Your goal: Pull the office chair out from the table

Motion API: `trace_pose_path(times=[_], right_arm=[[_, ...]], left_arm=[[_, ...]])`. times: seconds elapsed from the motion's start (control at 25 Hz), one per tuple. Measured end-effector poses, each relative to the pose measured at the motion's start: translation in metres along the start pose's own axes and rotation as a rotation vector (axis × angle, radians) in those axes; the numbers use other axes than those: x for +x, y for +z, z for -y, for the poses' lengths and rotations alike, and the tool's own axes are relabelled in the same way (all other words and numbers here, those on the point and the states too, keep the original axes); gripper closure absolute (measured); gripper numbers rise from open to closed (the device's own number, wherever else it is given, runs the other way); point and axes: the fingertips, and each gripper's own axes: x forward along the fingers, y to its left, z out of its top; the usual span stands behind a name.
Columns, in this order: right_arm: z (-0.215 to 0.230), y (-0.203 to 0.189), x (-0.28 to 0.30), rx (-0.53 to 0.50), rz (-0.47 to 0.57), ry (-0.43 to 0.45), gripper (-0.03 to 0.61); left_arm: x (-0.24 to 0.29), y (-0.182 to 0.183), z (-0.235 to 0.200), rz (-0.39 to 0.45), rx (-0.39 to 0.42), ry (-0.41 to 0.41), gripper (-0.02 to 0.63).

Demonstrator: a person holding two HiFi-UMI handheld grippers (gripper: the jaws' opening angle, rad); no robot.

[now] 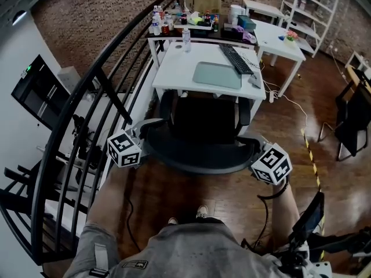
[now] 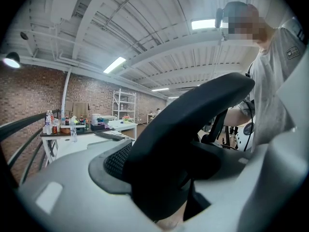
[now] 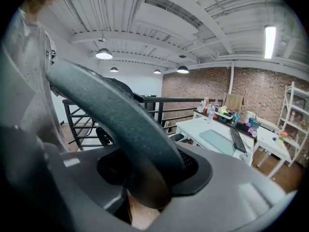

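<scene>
A black office chair stands at the white table, its seat partly under the tabletop. Its curved backrest rim faces me. My left gripper is shut on the left end of that rim, and my right gripper is shut on the right end. In the left gripper view the dark backrest rim fills the gap between the grey jaws of the left gripper. In the right gripper view the backrest rim runs between the jaws of the right gripper against the ribbed pad.
A black stair railing runs close along the left. On the table lie a keyboard and a desk mat, with bottles at its back. A second white table, a shelf and a dark chair stand to the right.
</scene>
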Motion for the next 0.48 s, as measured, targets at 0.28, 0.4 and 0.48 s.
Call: trace_pose_path(times=[0.28, 0.4, 0.48], right_arm=[[-0.037, 0.0, -0.013, 0.011, -0.016, -0.012, 0.376], [-0.055, -0.001, -0.016, 0.023, -0.019, -0.025, 0.374], [-0.068, -0.003, -0.018, 0.032, -0.021, -0.03, 0.376]], left_arm=[[-0.027, -0.002, 0.029, 0.022, 0.008, -0.026, 0.309], [-0.039, -0.004, 0.041, 0.022, 0.015, -0.039, 0.311], [-0.047, -0.008, 0.048, 0.023, 0.018, -0.047, 0.311]])
